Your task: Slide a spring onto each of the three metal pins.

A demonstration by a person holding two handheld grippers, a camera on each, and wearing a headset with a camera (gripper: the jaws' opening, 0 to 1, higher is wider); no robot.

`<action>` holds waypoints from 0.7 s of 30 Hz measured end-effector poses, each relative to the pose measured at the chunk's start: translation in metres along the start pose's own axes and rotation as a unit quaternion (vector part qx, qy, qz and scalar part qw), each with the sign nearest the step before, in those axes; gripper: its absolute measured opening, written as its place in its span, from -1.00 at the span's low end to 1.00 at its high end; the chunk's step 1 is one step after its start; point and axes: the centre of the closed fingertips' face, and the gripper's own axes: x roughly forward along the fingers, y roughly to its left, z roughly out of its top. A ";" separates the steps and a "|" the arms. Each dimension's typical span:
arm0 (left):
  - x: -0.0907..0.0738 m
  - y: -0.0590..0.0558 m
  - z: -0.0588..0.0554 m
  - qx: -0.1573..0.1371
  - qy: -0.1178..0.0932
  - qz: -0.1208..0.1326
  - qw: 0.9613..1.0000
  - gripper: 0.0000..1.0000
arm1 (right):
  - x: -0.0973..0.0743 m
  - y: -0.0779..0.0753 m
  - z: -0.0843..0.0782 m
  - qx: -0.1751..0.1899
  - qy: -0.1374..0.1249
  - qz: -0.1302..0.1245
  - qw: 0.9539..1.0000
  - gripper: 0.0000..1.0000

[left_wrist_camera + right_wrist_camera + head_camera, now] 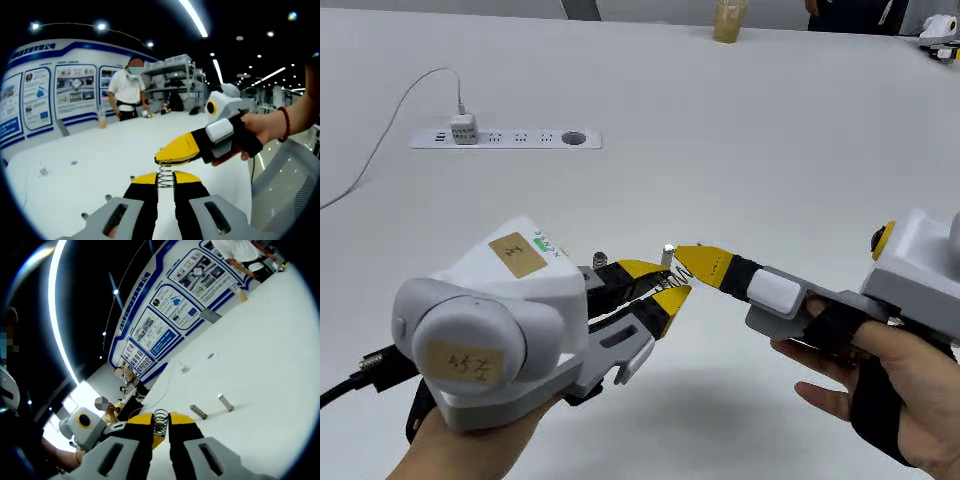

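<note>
Coiled steel spring pinched in near-closed jaws of left gripper and right gripper. Likely handover; next, align it over short metal pin.

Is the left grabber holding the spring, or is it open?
Shut on it: the spring stands pinched between the two yellow jaw tips of the left gripper, seen in its own view.
</note>
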 end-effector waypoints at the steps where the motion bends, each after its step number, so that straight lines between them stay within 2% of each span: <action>1: 0.000 0.000 0.000 0.000 -0.001 0.001 1.000 -0.79 | 0.000 0.001 0.000 0.002 0.000 0.002 1.000 -0.76; 6: -0.002 0.001 0.001 0.000 -0.001 0.004 1.000 -0.79 | 0.001 0.003 0.000 0.003 -0.004 0.007 1.000 -0.77; 13: -0.002 0.003 0.000 -0.006 0.002 0.006 1.000 -0.78 | 0.003 0.005 0.000 -0.017 -0.001 0.008 1.000 -0.78; 17: -0.002 0.004 -0.004 -0.006 0.013 0.008 1.000 -0.77 | 0.004 0.006 0.002 -0.037 -0.002 0.003 0.999 -0.78; 21: -0.005 0.005 -0.010 -0.007 0.027 0.011 1.000 -0.67 | 0.006 0.004 0.006 -0.066 -0.004 -0.009 0.998 -0.78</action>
